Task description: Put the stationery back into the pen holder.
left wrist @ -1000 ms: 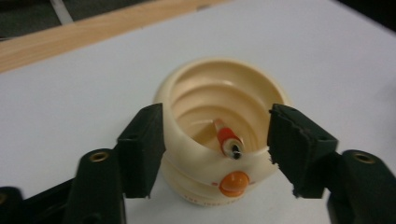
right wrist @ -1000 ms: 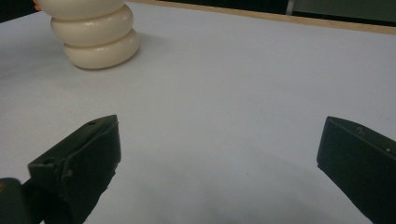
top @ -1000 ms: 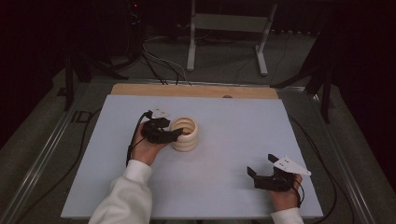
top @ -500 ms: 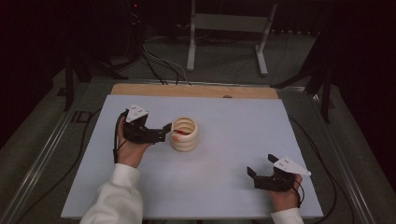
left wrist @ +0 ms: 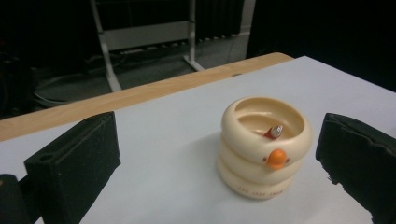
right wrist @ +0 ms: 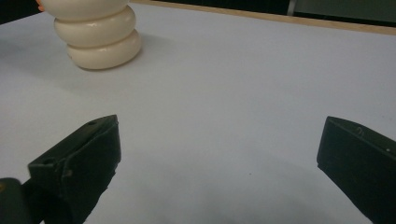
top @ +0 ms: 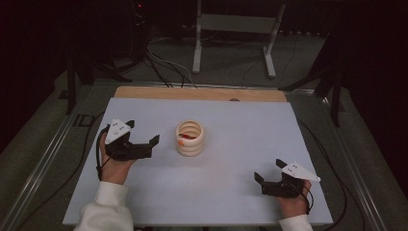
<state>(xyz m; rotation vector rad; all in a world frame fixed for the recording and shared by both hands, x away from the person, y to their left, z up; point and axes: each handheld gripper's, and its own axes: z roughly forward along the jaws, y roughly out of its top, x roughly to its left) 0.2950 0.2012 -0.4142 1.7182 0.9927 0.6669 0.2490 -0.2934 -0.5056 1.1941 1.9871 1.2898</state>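
Cream ribbed cup [top: 189,138], glossy, 3 stacked rings, orange knob [left wrist: 277,158]

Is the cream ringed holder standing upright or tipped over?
Upright. The cream ringed holder stands on its base on the table, open mouth up, a small red-and-silver item lying inside.

The small red-and-silver item [left wrist: 274,132] inside the ringed cream holder [left wrist: 264,144] is too small to identify (the right gripper view crops the holder's top).
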